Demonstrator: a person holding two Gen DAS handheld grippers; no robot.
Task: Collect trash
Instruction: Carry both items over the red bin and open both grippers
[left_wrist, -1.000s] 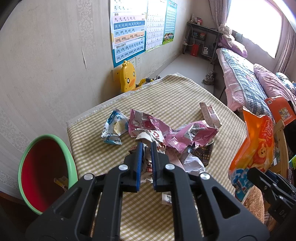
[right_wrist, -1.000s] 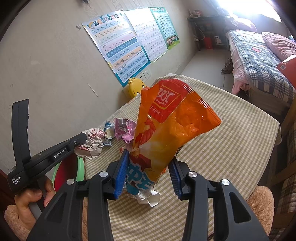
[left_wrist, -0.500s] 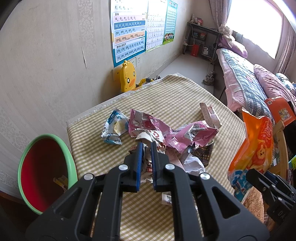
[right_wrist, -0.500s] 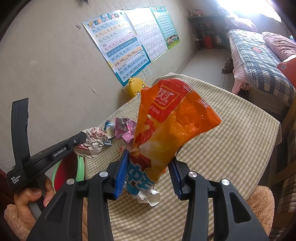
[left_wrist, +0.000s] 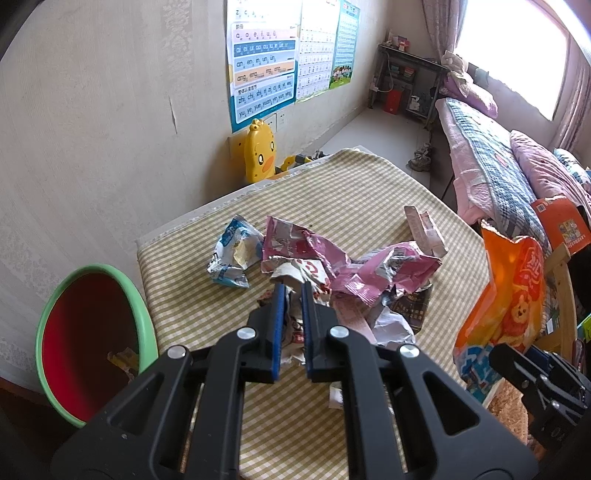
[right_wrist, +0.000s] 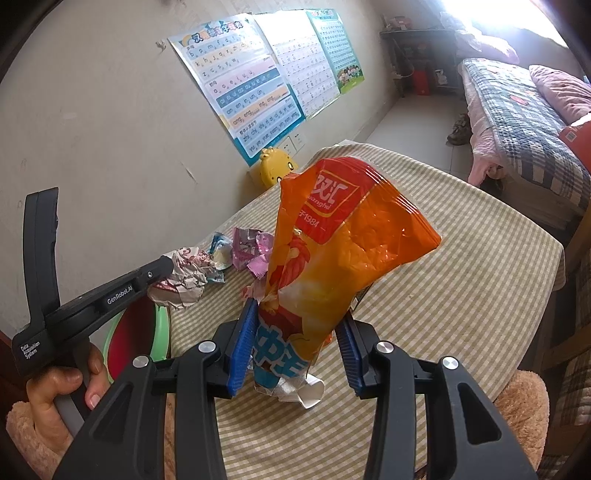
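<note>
My left gripper (left_wrist: 291, 293) is shut on a crumpled white and red wrapper (left_wrist: 300, 268), held just above the pile of wrappers on the checked table (left_wrist: 351, 184). In the right wrist view that wrapper (right_wrist: 184, 280) hangs from the left gripper (right_wrist: 166, 266) near the table's left edge. My right gripper (right_wrist: 297, 314) is shut on the lower end of an orange snack bag (right_wrist: 343, 240), which stands upright above the table. The bag (left_wrist: 513, 291) also shows at the right of the left wrist view. A green basin with a red inside (left_wrist: 144, 317) sits below the table's left edge.
On the table lie a pink foil wrapper (left_wrist: 369, 273), a blue and white wrapper (left_wrist: 232, 258) and a small carton (left_wrist: 424, 229). A yellow duck toy (left_wrist: 260, 151) stands by the wall. A bed (left_wrist: 498, 166) is at the right. A hand (right_wrist: 55, 384) holds the left gripper's handle.
</note>
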